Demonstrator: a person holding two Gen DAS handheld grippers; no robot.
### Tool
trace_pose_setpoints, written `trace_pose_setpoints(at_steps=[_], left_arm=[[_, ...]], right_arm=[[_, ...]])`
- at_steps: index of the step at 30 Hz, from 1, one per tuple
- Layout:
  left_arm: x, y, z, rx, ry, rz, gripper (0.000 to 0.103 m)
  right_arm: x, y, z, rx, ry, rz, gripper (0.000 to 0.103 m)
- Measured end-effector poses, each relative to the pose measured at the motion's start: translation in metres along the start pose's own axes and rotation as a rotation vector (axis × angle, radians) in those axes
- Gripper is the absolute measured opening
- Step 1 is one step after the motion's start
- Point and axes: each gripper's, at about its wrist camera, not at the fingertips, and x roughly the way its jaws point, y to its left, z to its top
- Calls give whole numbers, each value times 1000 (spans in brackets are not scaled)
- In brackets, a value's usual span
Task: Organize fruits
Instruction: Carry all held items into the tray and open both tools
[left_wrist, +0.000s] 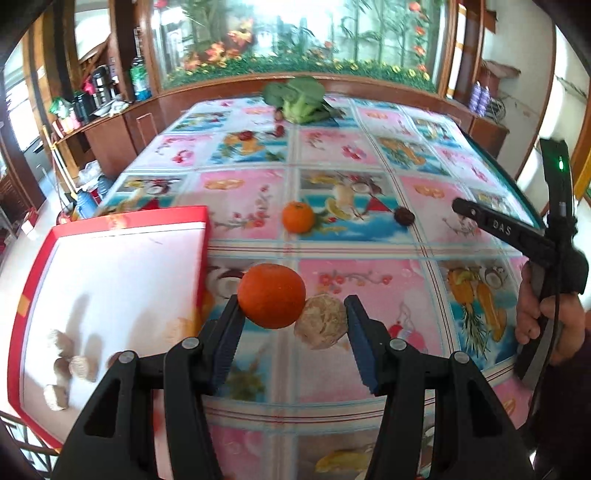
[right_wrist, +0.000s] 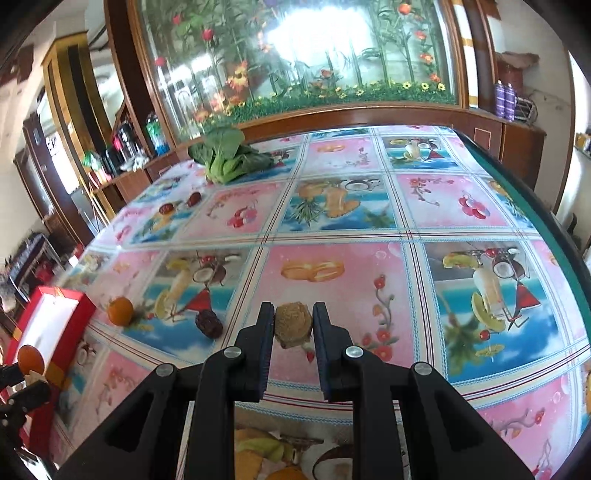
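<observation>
My left gripper (left_wrist: 293, 308) is open above the table, with an orange (left_wrist: 271, 295) against its left finger and a beige walnut (left_wrist: 322, 322) on the cloth between the fingers. A red box (left_wrist: 110, 221) with a white inside lies to the left and holds several walnuts (left_wrist: 70, 358). A second orange (left_wrist: 298, 216) and a dark date (left_wrist: 403, 216) lie farther back. My right gripper (right_wrist: 293, 319) is shut on a brown walnut (right_wrist: 293, 323). In the right wrist view the orange (right_wrist: 120, 311) and date (right_wrist: 209, 323) lie to the left.
A leafy green vegetable (left_wrist: 299, 98) and small red dates (left_wrist: 279, 130) lie at the table's far side. The right gripper's handle (left_wrist: 554, 240) stands at the right in the left wrist view. The table's green edge (right_wrist: 546, 221) runs along the right.
</observation>
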Motion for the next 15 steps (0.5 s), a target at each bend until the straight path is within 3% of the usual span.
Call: trace_pose_setpoints(at_steps=[7,15], left_arm=[[-26,29,1,-57,-62,8,57],[-47,61,-3,-108,-112,24,57]], right_arm=[[7,8,-9,56,73,38,19],[-4,67,-24,-11,94,111,19]])
